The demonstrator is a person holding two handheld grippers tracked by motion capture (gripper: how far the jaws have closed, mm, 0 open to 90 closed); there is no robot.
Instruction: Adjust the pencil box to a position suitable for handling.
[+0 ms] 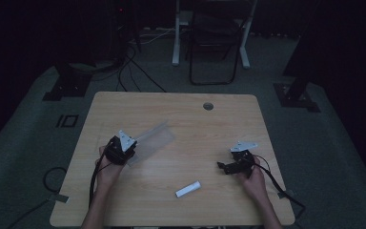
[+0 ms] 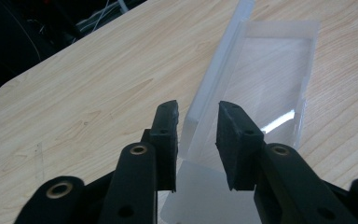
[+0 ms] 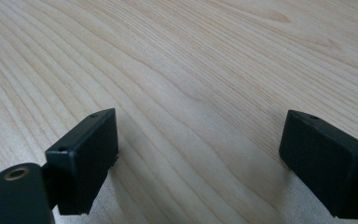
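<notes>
In the high view my left gripper point(image 1: 124, 145) sits left of centre on the table point(image 1: 219, 129), at the near end of a clear plastic sleeve point(image 1: 155, 139) that lies flat and runs up and to the right. In the left gripper view the sleeve's raised folded edge point(image 2: 214, 79) stands between my jaws, which are narrowly apart; I cannot tell whether they pinch it. My right gripper point(image 1: 228, 167) rests at the right of the frame, well apart from the sleeve, its jaws wide over bare wood. A small white tube point(image 1: 188, 189) lies between my hands, lower centre.
</notes>
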